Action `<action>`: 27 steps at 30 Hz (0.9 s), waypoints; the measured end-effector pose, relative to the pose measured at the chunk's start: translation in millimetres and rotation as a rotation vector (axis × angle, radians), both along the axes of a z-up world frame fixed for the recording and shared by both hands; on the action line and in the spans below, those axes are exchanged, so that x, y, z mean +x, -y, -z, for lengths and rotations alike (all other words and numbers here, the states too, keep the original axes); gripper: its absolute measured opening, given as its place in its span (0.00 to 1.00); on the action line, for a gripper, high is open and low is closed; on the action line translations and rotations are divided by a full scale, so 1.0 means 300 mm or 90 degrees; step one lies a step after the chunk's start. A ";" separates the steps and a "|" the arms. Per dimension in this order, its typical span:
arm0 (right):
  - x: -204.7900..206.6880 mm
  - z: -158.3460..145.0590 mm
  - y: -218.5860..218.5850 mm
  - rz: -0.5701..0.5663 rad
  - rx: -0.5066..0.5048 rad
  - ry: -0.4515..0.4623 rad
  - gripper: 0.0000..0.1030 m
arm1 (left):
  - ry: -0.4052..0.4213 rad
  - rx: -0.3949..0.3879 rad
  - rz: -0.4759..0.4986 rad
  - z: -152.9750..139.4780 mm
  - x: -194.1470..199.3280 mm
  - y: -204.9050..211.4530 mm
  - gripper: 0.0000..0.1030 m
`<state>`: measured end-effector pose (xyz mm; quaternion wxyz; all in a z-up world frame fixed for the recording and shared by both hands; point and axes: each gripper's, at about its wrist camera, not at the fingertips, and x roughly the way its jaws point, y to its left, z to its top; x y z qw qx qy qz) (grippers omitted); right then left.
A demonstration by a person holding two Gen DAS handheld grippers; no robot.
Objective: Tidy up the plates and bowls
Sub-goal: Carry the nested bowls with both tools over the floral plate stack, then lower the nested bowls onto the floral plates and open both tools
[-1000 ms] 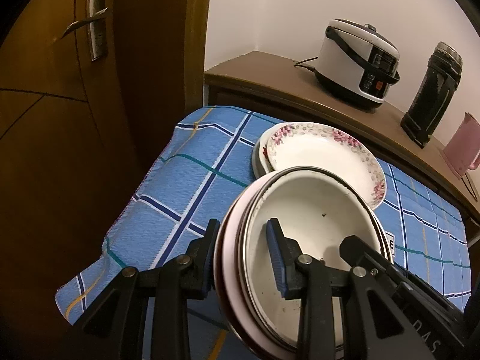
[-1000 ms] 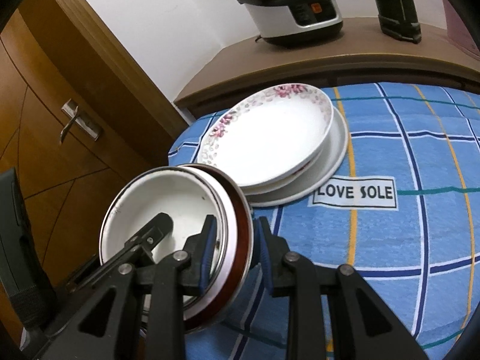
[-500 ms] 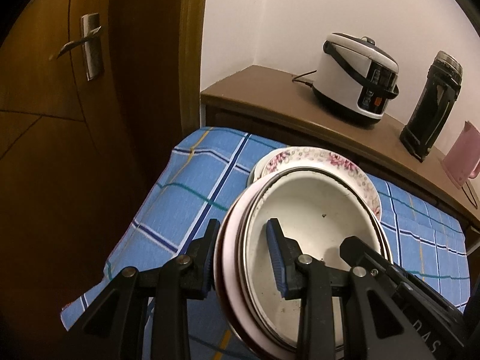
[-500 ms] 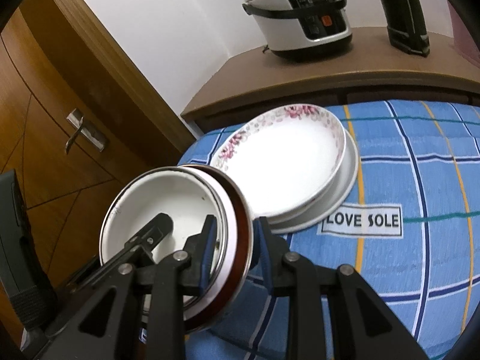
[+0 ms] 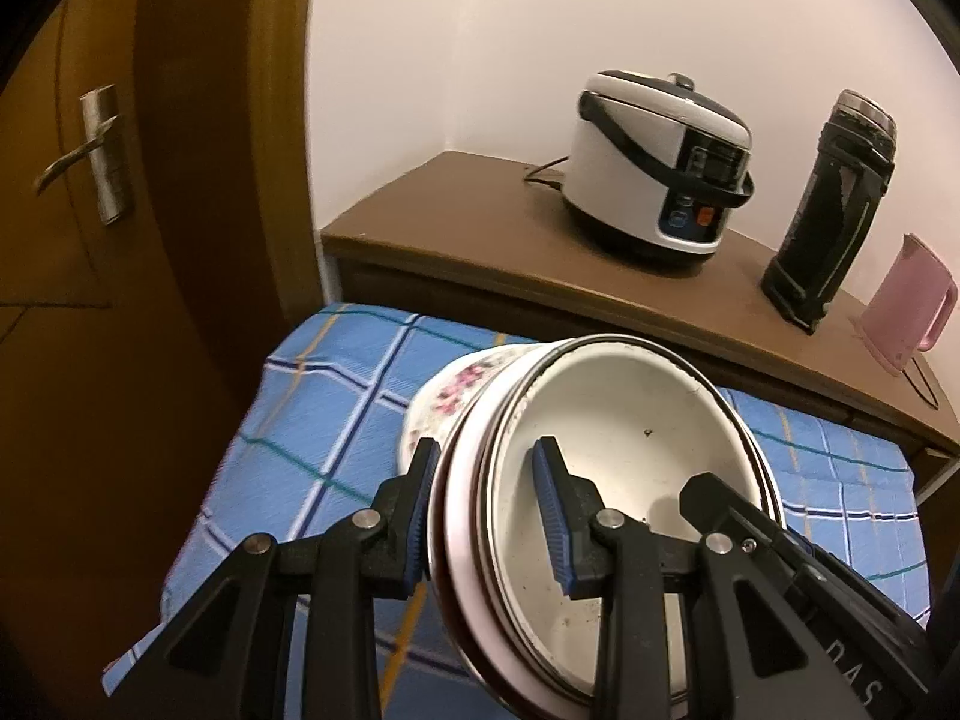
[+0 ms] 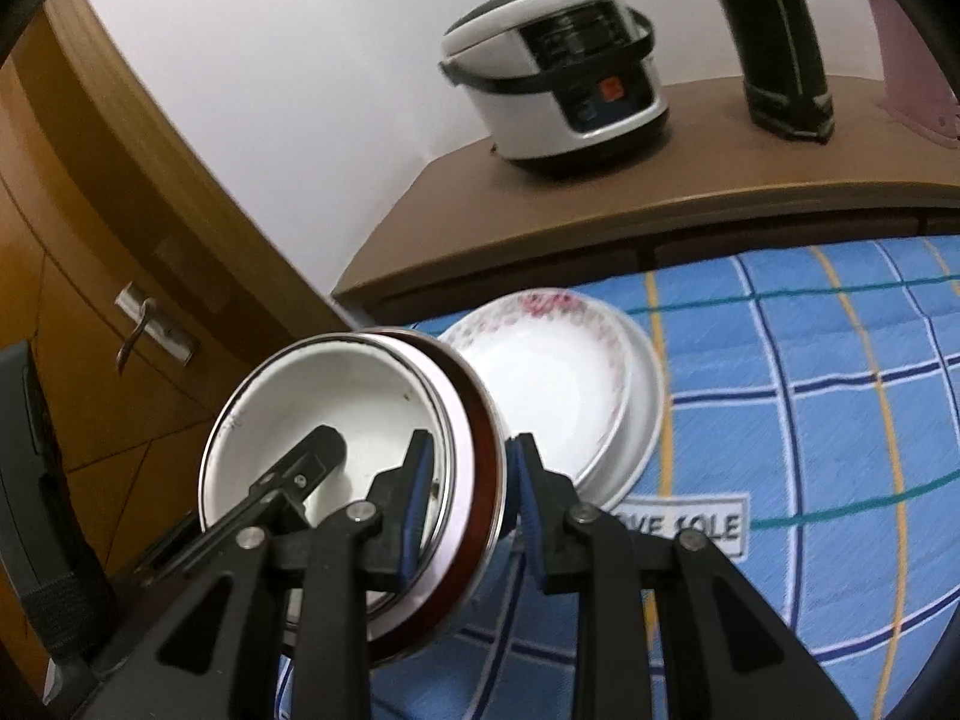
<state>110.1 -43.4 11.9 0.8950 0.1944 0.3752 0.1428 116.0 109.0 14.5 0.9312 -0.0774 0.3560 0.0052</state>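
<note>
Both grippers clamp the same stack of nested bowls (image 5: pixel 630 480), held off the blue checked cloth (image 5: pixel 336 396) and tilted toward the cameras. The left gripper (image 5: pixel 489 516) has one blue pad outside the stack's left rim and the other inside the white top bowl. The right gripper (image 6: pixel 468 486) grips the opposite rim, one pad inside the white bowl and one against the brown-edged outer wall. The inner bowl shows dark specks on its white surface.

Just beyond the held stack, a floral-rimmed dish (image 6: pixel 552 372) sits in a plain white plate (image 6: pixel 645 420) on the cloth; in the left wrist view the bowls hide most of it. A label reading partly "SOLE" (image 6: pixel 690 525) lies on the cloth near that plate.

At the far side stands a brown cabinet top (image 5: pixel 480 240) carrying a white rice cooker (image 5: pixel 654 174), a black flask (image 5: pixel 834 210) and a pink jug (image 5: pixel 906 306). A wooden door with a metal handle (image 5: pixel 96 150) stands at the left.
</note>
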 end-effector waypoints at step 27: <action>0.211 0.021 0.128 0.075 -0.031 -0.037 0.26 | -0.050 -0.039 0.033 0.062 0.260 0.084 0.34</action>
